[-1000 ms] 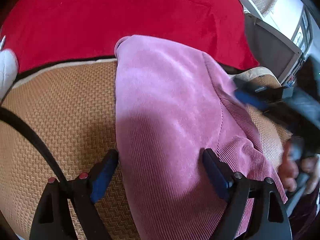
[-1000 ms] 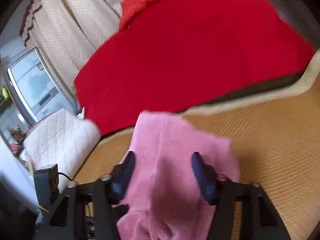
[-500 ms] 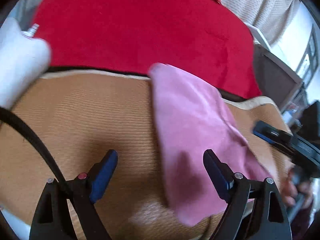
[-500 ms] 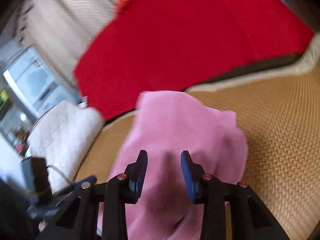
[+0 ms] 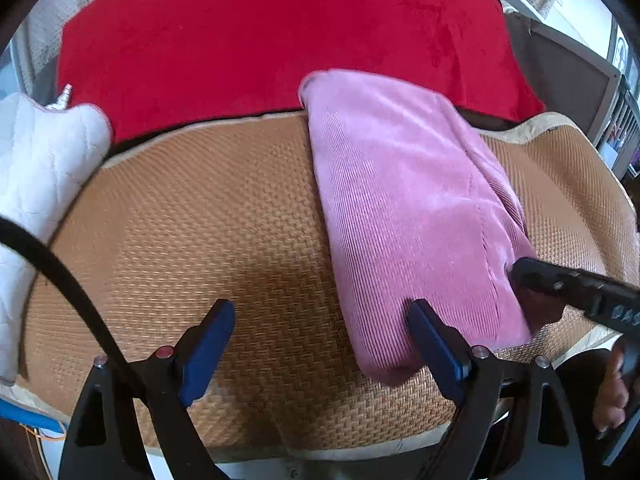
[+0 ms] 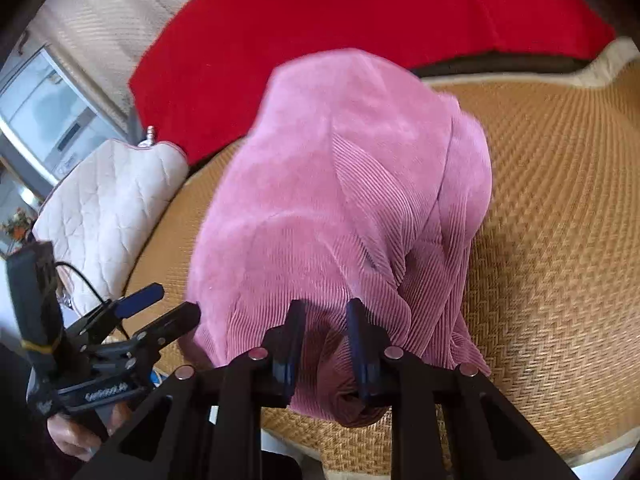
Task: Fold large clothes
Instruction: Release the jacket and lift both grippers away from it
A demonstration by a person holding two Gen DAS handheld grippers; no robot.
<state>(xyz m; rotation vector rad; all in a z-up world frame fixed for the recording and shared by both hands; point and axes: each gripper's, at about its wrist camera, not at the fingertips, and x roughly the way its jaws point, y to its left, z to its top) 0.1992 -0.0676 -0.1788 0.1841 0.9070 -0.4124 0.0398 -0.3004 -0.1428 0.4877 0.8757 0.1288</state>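
A folded pink corduroy garment (image 5: 404,200) lies on the woven tan mat (image 5: 200,220), its far end against the red blanket. My left gripper (image 5: 320,312) stands open over the mat beside the garment's near left corner, its right finger (image 5: 432,340) touching the cloth edge, nothing between the jaws. In the right wrist view the garment (image 6: 340,184) humps up, and my right gripper (image 6: 324,312) is closing its jaws on a bunched fold at the near edge. The cloth fills the gap between both pads. The right gripper's fingertip (image 5: 528,270) shows at the garment's right edge.
A red blanket (image 5: 280,32) covers the back of the seat. A white quilted cushion (image 5: 36,168) lies at the left, with a black cable (image 5: 60,276) across it. The mat's front edge (image 5: 320,450) is close to the grippers. A person's hand (image 6: 76,436) holds the left gripper.
The right jaws have narrowed around a fold of the pink garment. The left gripper slid left off the garment and now stands beside it. The garment looks more gathered.
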